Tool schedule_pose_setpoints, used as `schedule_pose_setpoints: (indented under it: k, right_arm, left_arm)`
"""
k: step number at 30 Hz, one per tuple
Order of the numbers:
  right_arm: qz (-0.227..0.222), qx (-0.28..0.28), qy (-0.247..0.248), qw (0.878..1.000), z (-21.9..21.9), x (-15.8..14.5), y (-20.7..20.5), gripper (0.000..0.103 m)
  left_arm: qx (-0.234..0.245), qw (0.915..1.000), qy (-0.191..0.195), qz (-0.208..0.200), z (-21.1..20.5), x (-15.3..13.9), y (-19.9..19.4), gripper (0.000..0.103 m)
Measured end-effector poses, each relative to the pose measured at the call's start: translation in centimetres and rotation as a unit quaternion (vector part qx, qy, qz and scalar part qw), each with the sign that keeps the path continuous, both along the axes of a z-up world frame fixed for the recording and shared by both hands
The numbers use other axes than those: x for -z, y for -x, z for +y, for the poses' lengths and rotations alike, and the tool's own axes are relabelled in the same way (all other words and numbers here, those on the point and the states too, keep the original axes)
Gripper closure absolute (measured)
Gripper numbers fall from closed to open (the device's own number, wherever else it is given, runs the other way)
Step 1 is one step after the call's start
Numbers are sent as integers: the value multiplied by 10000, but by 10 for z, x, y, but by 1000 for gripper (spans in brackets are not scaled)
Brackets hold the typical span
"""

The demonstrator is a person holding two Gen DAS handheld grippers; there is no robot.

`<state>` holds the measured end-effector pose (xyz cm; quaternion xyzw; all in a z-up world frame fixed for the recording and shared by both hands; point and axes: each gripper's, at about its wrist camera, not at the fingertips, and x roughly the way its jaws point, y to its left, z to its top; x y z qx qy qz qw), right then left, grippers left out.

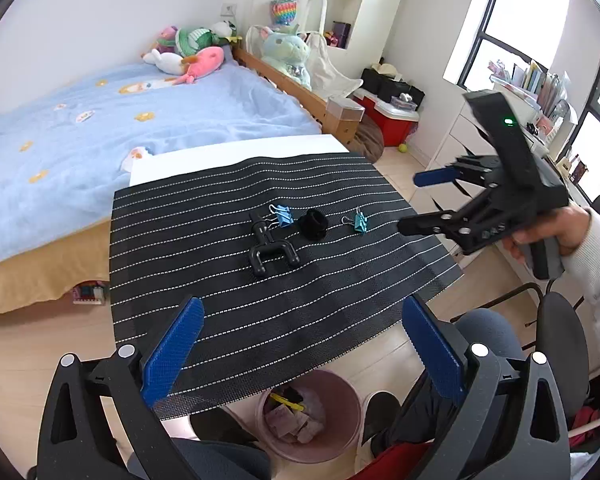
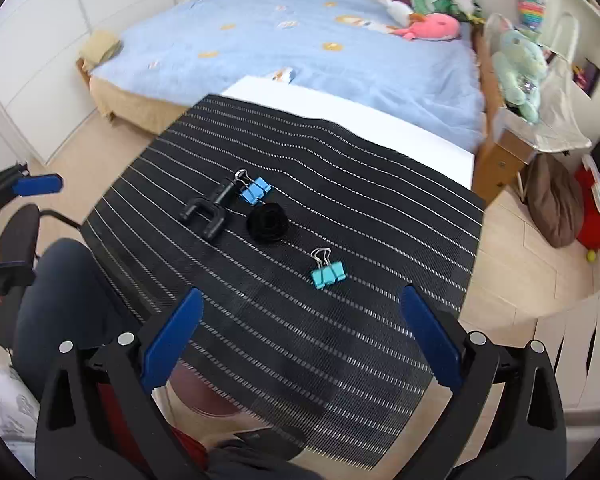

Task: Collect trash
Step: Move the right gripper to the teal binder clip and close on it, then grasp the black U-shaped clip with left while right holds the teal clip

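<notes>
my left gripper (image 1: 300,354) and right gripper (image 2: 300,344) both gape wide, holding nothing. on the mat (image 1: 204,248) lie two clips (image 1: 281,215) (image 2: 329,272), a bracket (image 1: 270,252) and a black roll (image 1: 313,223). bin (image 1: 340,408) sits below the mat's near edge.

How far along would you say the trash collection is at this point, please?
Done: the pink waste bin under the table already holds scraps. In hand: nothing; the left gripper and right gripper are open. Left on the striped black mat: blue binder clip, teal binder clip, black Y-shaped plastic piece, black round fabric piece.
</notes>
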<state>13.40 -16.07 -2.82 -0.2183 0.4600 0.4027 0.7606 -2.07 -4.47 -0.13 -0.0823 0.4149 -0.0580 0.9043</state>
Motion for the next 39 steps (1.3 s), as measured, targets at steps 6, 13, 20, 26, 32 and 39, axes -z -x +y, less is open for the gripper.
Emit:
schedule_pose_setpoints:
  k: [6,13,20,26,32,39]
  right_arm:
    - [5,-394,380,9985,18,26,-16,10]
    - [176,-621,653,9958,25,52,-27,35]
    - [232,-670,647,9954,23,59,-29,55]
    - [192,-696,624,9954,25,62,-32,67]
    - [185,-634,556,9963,23,59,-32,77]
    - [3,-353,423,9985,19,44,-24,78]
  left_arm:
    - [-63,9999,14,80,7,6,-4,8]
    - [-123,9998,34,149,12,13,-7,8]
    - [-147,9995,87,249,14,22,-10,8]
    - [-127,9994,84,297,12,25,-11,8]
    - [-124,9994,55,308,10,25,-16,8]
    - [-204,9992,8,356,10,26,-27,8]
